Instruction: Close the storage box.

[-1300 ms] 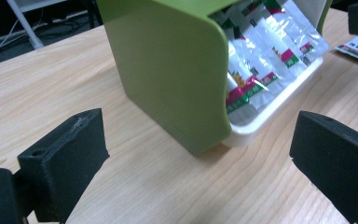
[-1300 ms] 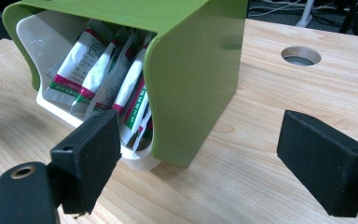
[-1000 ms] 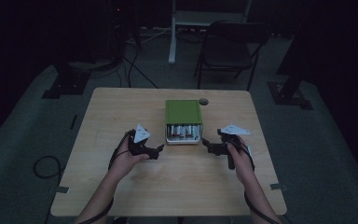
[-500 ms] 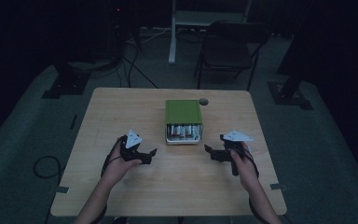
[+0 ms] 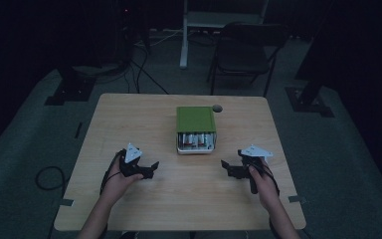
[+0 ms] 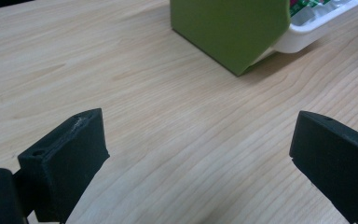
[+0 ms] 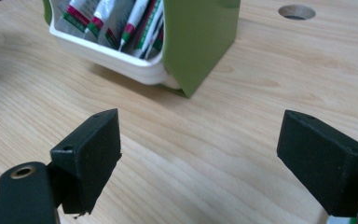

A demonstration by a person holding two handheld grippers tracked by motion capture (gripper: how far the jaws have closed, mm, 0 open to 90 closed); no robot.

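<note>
Dim room, wooden table (image 5: 129,119). Green box (image 5: 195,119) of sachets sat frame centre. My left gripper (image 5: 146,170) and right gripper (image 5: 231,169) gaped wide, empty. Risk: jaws knocking the box sideways.

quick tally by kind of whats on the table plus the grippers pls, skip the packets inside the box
green-lidded box, white tray slid partly out: 1
hand-held grippers, left and right, both open and holding nothing: 2
round hole in the table, by the box's far corner: 1
total: 4
</note>
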